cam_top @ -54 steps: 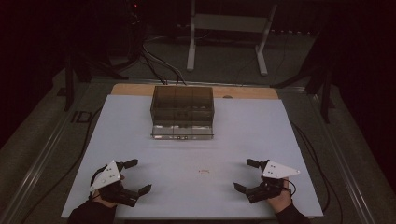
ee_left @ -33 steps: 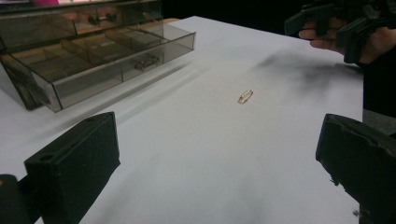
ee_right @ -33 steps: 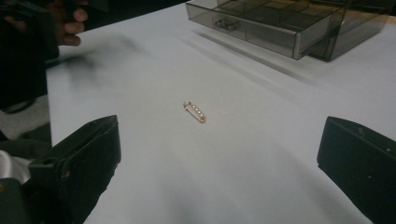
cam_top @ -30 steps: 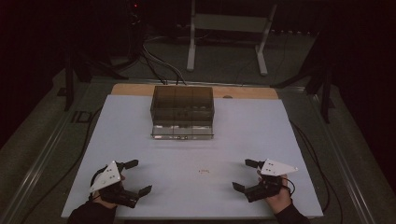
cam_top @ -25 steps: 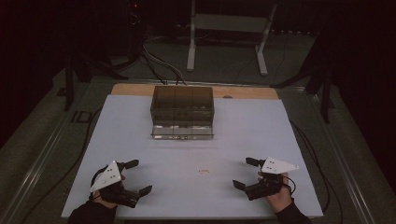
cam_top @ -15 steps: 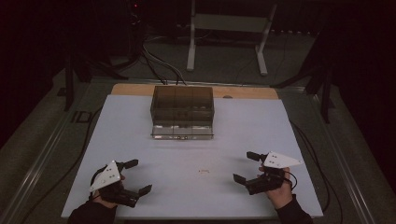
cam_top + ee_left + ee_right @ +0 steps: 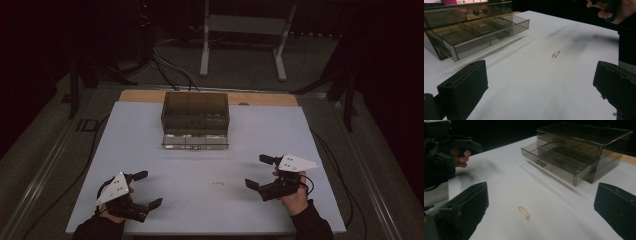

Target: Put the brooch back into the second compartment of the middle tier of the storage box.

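A small gold ring (image 7: 218, 184) (image 7: 555, 54) (image 7: 524, 212) lies flat on the white table top between my two grippers. A smoky clear drawer box (image 7: 195, 119) (image 7: 471, 30) (image 7: 579, 152) stands at the back centre, its lower drawer pulled out toward me. My left gripper (image 7: 146, 190) (image 7: 541, 92) hovers near the front left edge, open and holding nothing. My right gripper (image 7: 261, 172) (image 7: 541, 212) is at the front right, open and holding nothing, just right of the ring.
The white table top (image 7: 150, 145) rests on a wooden board (image 7: 145, 95) showing at the back. Cables (image 7: 170, 65) and a metal stand (image 7: 240, 30) lie on the dark floor behind. The other hand (image 7: 609, 10) (image 7: 459, 155) appears far off in each gripper view.
My right gripper has risen slightly and shifted a little to the right. The left gripper, the ring and the drawer box have stayed in place.
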`<state>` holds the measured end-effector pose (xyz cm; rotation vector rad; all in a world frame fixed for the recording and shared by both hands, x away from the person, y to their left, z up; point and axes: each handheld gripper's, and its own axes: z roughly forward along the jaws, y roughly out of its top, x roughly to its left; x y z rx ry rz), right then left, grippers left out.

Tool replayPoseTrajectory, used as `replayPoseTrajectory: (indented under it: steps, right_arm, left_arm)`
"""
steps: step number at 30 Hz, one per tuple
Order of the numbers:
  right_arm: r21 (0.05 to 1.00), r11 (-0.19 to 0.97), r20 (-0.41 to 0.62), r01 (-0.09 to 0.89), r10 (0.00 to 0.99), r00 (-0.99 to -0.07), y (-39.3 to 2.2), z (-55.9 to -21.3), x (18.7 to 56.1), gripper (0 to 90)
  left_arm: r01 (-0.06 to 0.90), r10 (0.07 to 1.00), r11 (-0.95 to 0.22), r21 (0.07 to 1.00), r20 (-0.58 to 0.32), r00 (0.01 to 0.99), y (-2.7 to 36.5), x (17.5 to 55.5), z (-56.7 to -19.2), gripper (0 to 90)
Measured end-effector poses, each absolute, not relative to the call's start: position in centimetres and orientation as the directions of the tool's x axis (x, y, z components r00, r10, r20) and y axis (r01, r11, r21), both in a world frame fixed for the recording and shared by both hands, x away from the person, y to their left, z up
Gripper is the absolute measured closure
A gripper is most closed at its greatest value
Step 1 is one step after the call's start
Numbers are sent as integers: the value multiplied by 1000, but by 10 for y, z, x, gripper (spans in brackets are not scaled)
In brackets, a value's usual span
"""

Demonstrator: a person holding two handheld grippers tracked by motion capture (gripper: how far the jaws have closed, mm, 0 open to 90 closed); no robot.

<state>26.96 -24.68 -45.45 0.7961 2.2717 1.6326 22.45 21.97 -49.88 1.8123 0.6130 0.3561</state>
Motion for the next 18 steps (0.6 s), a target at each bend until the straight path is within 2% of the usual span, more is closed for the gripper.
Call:
replayPoseTrajectory:
  steps: [18]
  right_arm:
    - [923, 268, 117, 276, 489, -864, -214, -453, 285, 0]
  left_arm:
    - [227, 567, -245, 943, -51, 822, 218, 223, -499, 3]
